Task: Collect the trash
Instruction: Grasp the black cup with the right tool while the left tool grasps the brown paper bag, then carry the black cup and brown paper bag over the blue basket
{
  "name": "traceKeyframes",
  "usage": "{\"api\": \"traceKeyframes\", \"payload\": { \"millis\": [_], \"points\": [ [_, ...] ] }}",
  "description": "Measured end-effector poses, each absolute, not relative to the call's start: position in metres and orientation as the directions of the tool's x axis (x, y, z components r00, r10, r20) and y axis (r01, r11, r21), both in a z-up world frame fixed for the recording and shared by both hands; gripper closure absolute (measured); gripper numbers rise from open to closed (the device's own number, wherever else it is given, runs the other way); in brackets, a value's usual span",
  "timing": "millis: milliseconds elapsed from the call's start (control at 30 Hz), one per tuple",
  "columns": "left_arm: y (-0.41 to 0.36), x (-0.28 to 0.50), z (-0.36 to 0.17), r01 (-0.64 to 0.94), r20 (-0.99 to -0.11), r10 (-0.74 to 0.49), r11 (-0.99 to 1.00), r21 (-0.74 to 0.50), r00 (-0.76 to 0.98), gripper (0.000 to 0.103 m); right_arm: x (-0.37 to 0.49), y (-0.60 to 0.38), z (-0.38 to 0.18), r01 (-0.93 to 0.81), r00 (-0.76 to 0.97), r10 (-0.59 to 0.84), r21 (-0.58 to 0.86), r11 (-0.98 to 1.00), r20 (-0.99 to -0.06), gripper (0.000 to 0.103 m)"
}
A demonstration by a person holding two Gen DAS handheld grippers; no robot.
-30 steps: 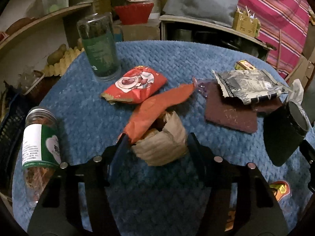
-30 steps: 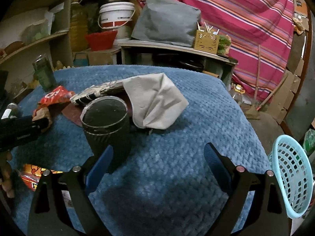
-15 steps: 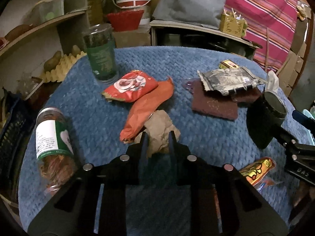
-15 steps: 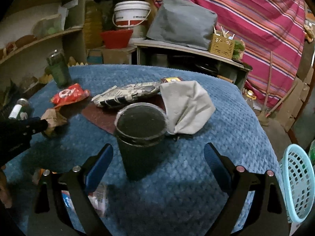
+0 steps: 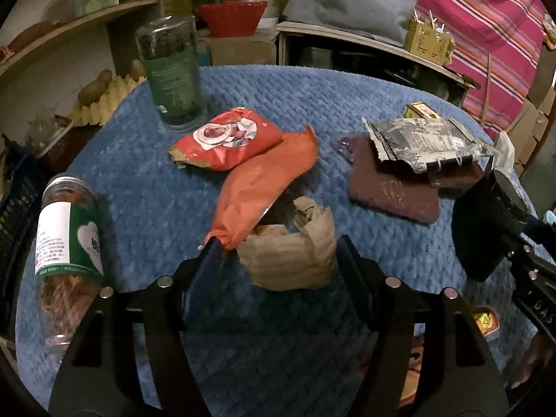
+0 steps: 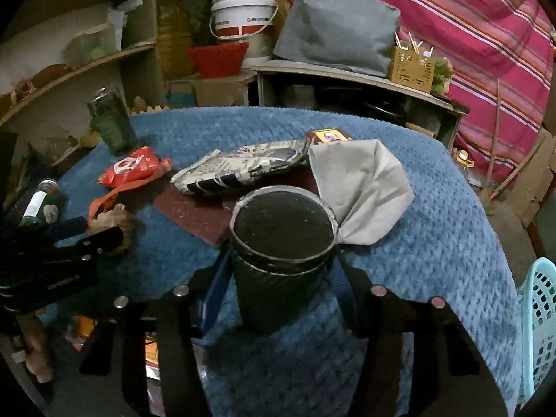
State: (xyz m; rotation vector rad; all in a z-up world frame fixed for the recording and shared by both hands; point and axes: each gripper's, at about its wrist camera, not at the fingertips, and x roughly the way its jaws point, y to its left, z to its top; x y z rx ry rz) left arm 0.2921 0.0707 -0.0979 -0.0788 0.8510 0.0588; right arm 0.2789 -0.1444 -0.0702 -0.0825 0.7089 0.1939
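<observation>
Left gripper: my left gripper (image 5: 278,253) points down at the blue table cover (image 5: 149,191). Its jaws are opening, with the crumpled brown paper (image 5: 292,253) between them; the right finger looks close against the paper, the left one stands a little off, so I see no grip.
Left pose: tilted steeply forward and down, fingers low over the cover, near the table's front edge.
Right gripper: my right gripper (image 6: 278,264) is closing on the black cup (image 6: 278,243); both fingers sit against the cup's sides just under its rim. I cannot tell for certain that the pads press.
Right pose: angled down over the table's right part, cup upright between the fingers.
Trash, middle: an orange wrapper (image 5: 260,191) lies against the brown paper, its far end under a red snack bag (image 5: 226,139).
Trash, right: a grey printed packet (image 5: 417,142) lies on a maroon mat (image 5: 389,191); a grey cloth (image 6: 361,187) sits just behind the cup.
Basket: a light blue basket (image 6: 538,319) stands beyond the table's right edge.
Jars: one upright green jar (image 5: 173,76) at the back, one labelled jar (image 5: 66,253) lying on the left.
</observation>
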Motion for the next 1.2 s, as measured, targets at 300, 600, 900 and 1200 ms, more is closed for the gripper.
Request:
{"api": "traceKeyframes", "payload": {
  "millis": [300, 600, 900, 1200],
  "points": [
    [0.061, 0.269, -0.085, -0.039, -0.738, -0.028, 0.997, -0.074, 0.675, 0.054, 0.258, -0.160, -0.053, -0.219, 0.757, 0.178, 0.013, 0.976, -0.629, 0.048],
    [0.032, 0.233, -0.036, 0.006, -0.663, -0.017, 1.000, -0.018, 0.749, 0.054, 0.230, -0.211, -0.022, -0.163, 0.799, 0.131, -0.002, 0.987, -0.587, 0.048],
    [-0.025, 0.215, 0.013, 0.083, -0.594, -0.079, 0.996, -0.020, 0.801, 0.055, 0.202, -0.273, 0.017, -0.093, 0.846, 0.071, -0.015, 0.996, -0.529, 0.048],
    [-0.120, 0.219, 0.021, 0.219, -0.576, -0.217, 0.973, -0.068, 0.788, 0.076, 0.176, -0.375, 0.041, 0.048, 0.863, -0.057, -0.030, 0.998, -0.502, 0.048]
  ]
}}
